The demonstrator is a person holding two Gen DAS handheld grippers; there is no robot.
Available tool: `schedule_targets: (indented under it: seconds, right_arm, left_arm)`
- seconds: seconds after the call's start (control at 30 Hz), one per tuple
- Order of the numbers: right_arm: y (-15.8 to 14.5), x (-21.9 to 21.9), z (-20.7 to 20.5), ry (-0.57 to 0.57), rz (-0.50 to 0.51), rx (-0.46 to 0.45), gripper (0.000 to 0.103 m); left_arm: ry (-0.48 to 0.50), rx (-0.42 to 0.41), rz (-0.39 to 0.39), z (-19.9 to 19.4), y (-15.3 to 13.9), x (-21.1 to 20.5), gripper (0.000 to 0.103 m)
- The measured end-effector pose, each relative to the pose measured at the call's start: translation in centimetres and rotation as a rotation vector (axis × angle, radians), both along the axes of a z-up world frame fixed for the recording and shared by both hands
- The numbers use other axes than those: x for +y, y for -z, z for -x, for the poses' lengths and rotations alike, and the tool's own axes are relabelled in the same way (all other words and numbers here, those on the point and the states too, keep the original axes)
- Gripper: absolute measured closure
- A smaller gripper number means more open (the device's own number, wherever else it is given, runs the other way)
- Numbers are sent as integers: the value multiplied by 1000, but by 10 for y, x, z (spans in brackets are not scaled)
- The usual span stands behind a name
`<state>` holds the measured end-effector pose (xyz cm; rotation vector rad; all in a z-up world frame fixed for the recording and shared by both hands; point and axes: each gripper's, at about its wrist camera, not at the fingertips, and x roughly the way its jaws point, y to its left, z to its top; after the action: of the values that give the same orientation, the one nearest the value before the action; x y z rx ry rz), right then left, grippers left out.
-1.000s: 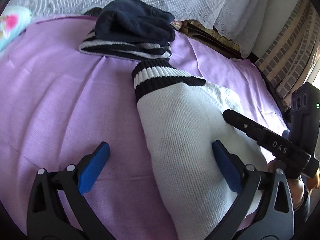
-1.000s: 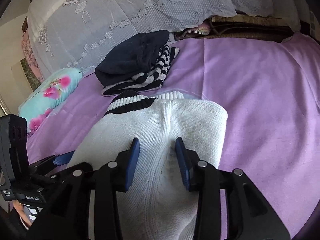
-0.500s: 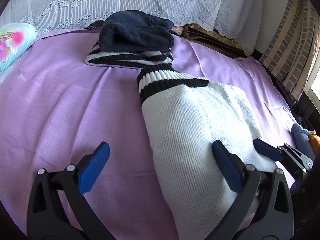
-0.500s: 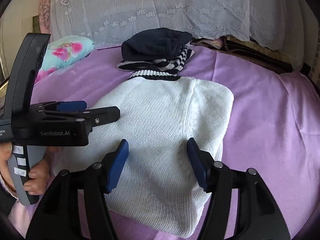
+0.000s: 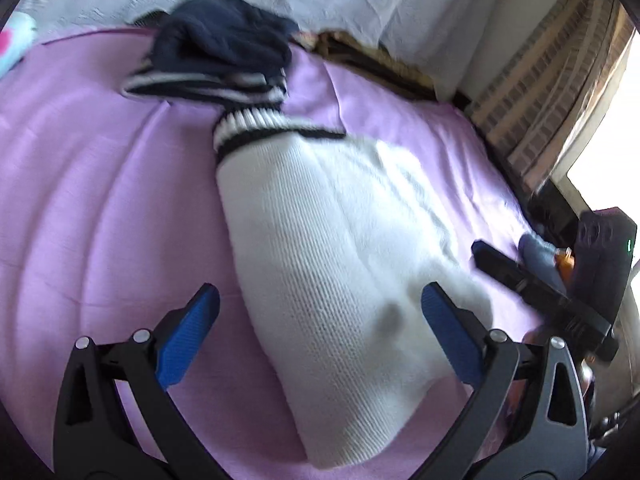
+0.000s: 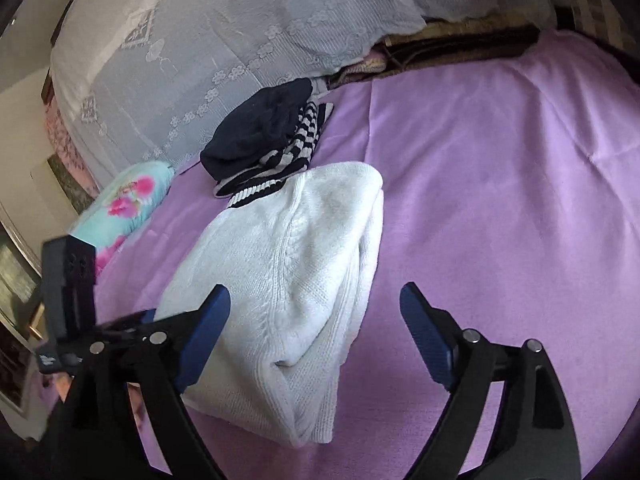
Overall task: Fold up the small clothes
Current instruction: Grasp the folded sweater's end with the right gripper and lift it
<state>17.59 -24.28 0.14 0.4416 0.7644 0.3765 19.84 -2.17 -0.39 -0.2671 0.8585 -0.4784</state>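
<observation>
A folded white knit sweater with a black-and-white striped cuff lies on the purple bedsheet. My left gripper is open just above its near end, blue pads well apart and touching nothing. My right gripper hovers over the sweater's near right corner; its jaws are opening wide and hold nothing, the fabric lying loose between them. Each view shows the other gripper at its edge: the right one and the left one.
A pile of folded dark navy and striped clothes sits just beyond the sweater's cuff. White lace-covered bedding lines the back. A floral pillow lies at the left, a curtain and window at the right.
My right gripper let go of the sweater, opened wide and shifted toward its right side. The left gripper stayed open and barely moved. The sweater lies flat.
</observation>
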Motion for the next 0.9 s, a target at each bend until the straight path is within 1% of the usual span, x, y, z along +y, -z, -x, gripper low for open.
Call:
schedule_targets:
  seconds: [0.07,0.13,0.23,0.27,0.37,0.47,0.53,0.57,0.6,0.63,0.67,0.7,0.73,0.77,0.8,0.83,0.9]
  right_arm:
    - [12,-3,-14,-20,-76,70,16]
    - [22,-2,-28,-22,-117,129,16]
    - [23,4,-43,-40,-118,138,14]
    - [23,9,-50,-57,-110,137,10]
    - [24,20,-63,-83,-78,132,9]
    - [25,25,-64,-98,-53,107,10]
    - [25,23,-62,-97,-60,91,18]
    - [25,23,-61,-93,-68,81,26]
    - [25,23,-58,-92,-74,66,35]
    - [23,25,-55,-93,-64,46,39]
    - [20,27,-52,-90,-49,29,44]
    - [17,28,-48,-85,-32,10,49]
    - [15,29,-46,-80,-22,-3,52]
    - [11,30,-41,-75,-10,-20,56]
    - [7,32,-36,-75,9,-40,58]
    - [1,36,-28,-76,47,-71,58]
    - [-7,44,-15,-78,111,-120,58]
  left_arm:
    - [16,53,4,-11,11,-3,2]
    - [22,56,32,-16,10,-2,2]
    - [36,80,73,-28,13,0,2]
    - [47,81,74,-31,14,-2,2]
    - [75,65,43,-38,13,-10,2]
    - [88,47,21,-40,11,-16,6]
    - [86,48,30,-40,12,-14,6]
    - [86,48,35,-40,12,-14,6]
    - [83,44,37,-40,12,-13,8]
    - [81,37,36,-39,12,-13,13]
    - [79,28,32,-37,11,-14,15]
    - [79,12,24,-34,9,-14,21]
    - [77,-3,15,-31,8,-15,25]
    - [72,-20,3,-27,6,-16,27]
    - [66,-33,-6,-24,4,-16,30]
    - [59,-45,-15,-20,2,-16,33]
    - [54,-77,-37,-9,-3,-18,35]
